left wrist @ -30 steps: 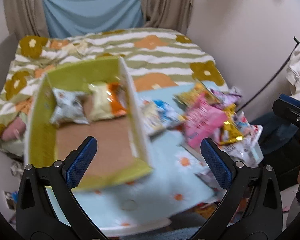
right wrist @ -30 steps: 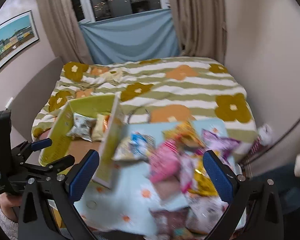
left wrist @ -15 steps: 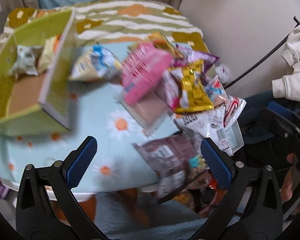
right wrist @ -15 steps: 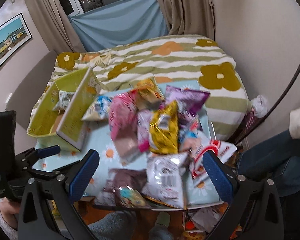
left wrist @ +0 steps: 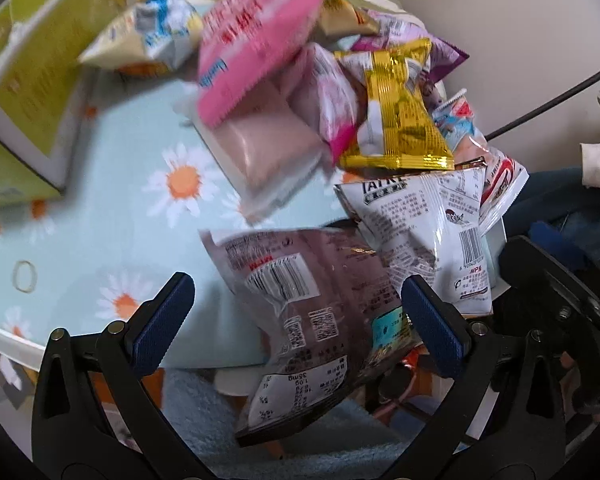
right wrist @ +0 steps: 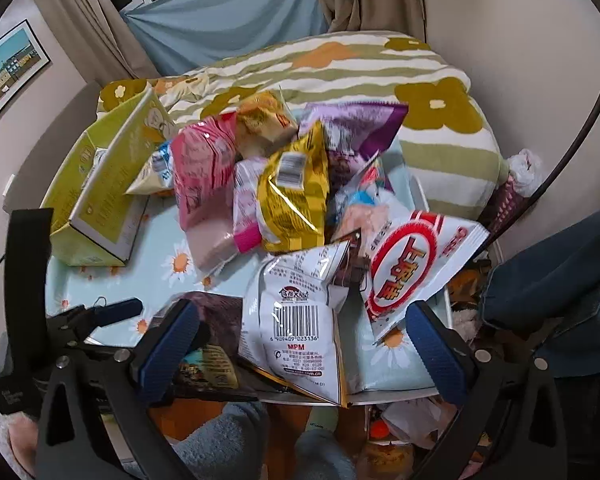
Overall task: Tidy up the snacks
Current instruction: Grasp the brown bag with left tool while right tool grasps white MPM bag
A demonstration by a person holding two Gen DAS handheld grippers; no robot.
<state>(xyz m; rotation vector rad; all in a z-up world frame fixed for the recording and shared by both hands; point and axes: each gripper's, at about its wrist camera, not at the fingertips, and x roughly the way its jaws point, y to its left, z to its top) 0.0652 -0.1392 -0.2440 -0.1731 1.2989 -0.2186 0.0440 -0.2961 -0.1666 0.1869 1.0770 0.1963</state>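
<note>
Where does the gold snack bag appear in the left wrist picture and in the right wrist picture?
Left wrist: the gold bag is upper right, above the white barcode bag.
Right wrist: the gold bag is near the centre of the pile, above the white barcode bag.
Shared landmark: the pink bag lies just left of it in both views.

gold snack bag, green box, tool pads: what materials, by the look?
Gold snack bag: likely metallized plastic film, glossy; sharp glints, creases and a crimped end seal.
Green box: looks like printed cardboard, matte; flat stiff walls with a pale cut edge.
Right tool pads: blue, finely ribbed; probably rubber or soft plastic, unsure which.
</note>
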